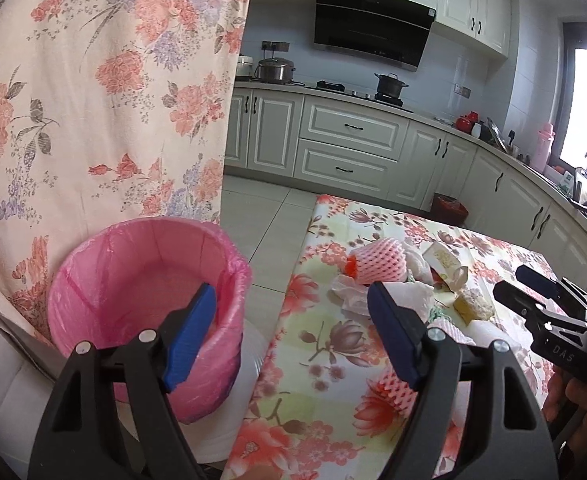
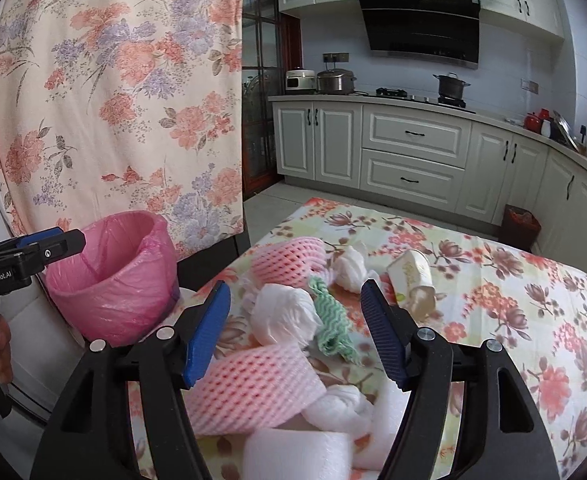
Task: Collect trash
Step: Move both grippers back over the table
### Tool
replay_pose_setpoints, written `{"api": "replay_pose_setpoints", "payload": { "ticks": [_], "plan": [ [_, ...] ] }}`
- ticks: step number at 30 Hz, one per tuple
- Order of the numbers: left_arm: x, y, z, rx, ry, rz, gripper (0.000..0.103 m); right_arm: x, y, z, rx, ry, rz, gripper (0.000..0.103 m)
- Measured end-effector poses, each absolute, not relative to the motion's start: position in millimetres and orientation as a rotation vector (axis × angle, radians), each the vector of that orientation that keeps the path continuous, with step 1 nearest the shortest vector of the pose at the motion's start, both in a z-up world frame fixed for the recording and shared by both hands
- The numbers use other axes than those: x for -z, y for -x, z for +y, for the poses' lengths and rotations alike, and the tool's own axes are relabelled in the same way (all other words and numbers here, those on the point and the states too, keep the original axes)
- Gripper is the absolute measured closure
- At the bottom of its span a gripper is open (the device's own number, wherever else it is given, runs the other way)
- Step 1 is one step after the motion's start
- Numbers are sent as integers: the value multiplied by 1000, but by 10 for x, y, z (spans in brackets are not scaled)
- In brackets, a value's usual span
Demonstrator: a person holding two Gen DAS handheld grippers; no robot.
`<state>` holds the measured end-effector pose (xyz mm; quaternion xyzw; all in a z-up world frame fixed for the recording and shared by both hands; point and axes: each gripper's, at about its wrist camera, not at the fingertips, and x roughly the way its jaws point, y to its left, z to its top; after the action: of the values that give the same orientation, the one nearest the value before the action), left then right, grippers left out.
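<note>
A heap of trash lies on the flowered tablecloth (image 2: 533,320): pink foam nets (image 2: 289,260) (image 2: 253,388), a crumpled white tissue (image 2: 281,312), a green scrap (image 2: 329,320), a small cream carton (image 2: 413,280) and white foam (image 2: 297,456). My right gripper (image 2: 295,292) is open over this heap; the tissue and green scrap sit between its blue pads, untouched. A pink-lined bin (image 1: 145,280) stands left of the table. My left gripper (image 1: 289,300) is open and empty, one finger over the bin's rim, the other over the table's edge. The same foam net (image 1: 377,260) lies beyond it.
A flowered curtain (image 1: 93,100) hangs behind the bin. The bin rests on a white surface (image 1: 245,400). White kitchen cabinets (image 1: 349,148) line the far wall, and a dark floor bin (image 1: 449,208) stands beyond the table. A hand (image 1: 573,400) holds the right gripper's handle.
</note>
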<state>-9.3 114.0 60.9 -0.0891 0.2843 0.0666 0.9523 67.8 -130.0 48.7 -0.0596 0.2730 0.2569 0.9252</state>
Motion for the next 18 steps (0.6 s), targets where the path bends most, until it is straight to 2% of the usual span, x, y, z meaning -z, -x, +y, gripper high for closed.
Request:
{"api": "replay_pose_setpoints", "payload": {
  "ticks": [18],
  "plan": [
    [-337, -97, 288, -4, 97, 644, 23, -73, -550, -2254, -391, 77, 637, 30]
  ]
}}
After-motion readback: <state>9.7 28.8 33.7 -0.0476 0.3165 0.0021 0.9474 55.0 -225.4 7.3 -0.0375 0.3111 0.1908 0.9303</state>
